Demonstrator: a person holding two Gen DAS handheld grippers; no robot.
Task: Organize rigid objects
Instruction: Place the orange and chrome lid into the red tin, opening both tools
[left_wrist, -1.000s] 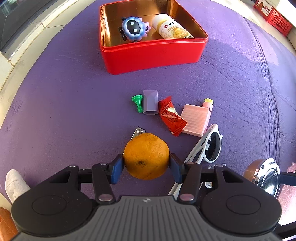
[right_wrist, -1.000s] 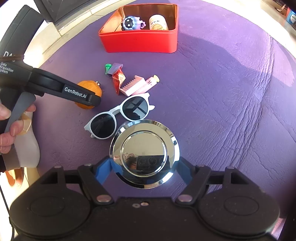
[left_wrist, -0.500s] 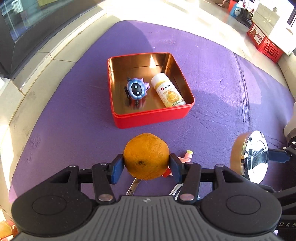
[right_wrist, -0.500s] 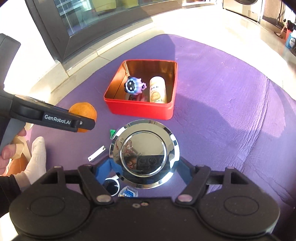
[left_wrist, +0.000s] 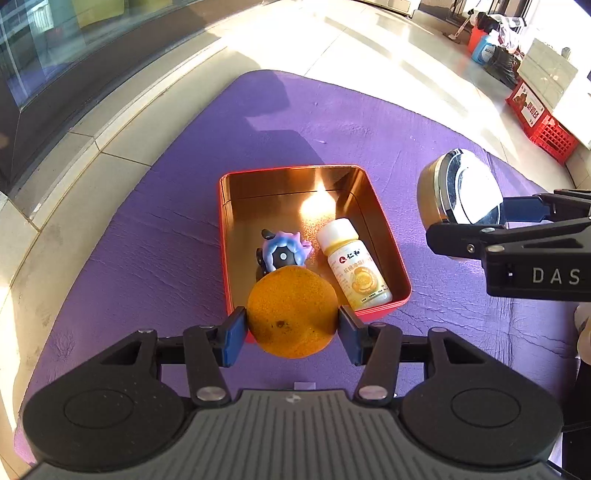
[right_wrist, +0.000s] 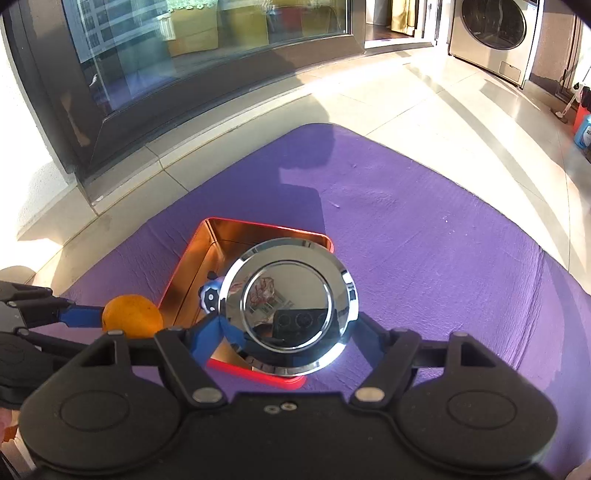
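Left wrist view: my left gripper (left_wrist: 292, 329) clamps one orange (left_wrist: 291, 312), which half hides one toy (left_wrist: 282, 254) beside one bottle (left_wrist: 354, 267) in the red tin (left_wrist: 400, 275). My right gripper (right_wrist: 290, 328) grips one shiny disc (right_wrist: 290, 308), covering most of the tin.

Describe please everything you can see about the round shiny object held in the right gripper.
The chrome disc is a round, mirror-polished metal piece with a raised rim and a flat centre ring that reflects the gripper and its surroundings. From the side, the left wrist view shows a gold-brown body behind its bright face. The right gripper clamps it by the edges between blue pads, face towards the camera, lifted in the air. In the right wrist view it overlaps the red tin; nothing else touches it.
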